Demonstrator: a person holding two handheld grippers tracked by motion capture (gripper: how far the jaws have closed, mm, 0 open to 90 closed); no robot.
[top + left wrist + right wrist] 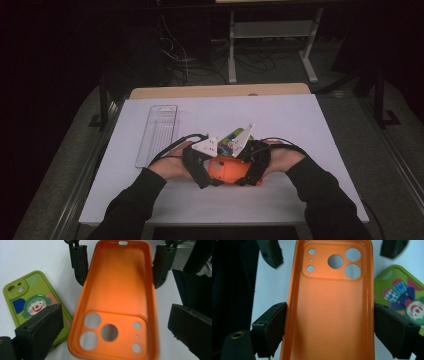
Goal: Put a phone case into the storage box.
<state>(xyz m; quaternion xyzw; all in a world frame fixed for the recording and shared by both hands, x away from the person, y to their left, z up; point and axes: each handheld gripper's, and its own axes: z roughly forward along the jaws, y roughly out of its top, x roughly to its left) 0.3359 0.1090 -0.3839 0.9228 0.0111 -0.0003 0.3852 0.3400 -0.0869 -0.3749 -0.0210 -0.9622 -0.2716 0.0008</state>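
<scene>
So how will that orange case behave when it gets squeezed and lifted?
The orange case looks like a thin empty shell, so probably light and bendy. Its glossy rim may slip against the right tongs, which clamp its long sides. Flat-backed, it shouldn't roll.

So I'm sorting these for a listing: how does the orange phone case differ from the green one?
The plain orange phone case lies hollow side up; the green cartoon-clown phone case shows its printed back. The orange case has five lens holes, the green two. The orange sits between both tools' jaws; the green lies beside. Both lie on the white table.
</scene>
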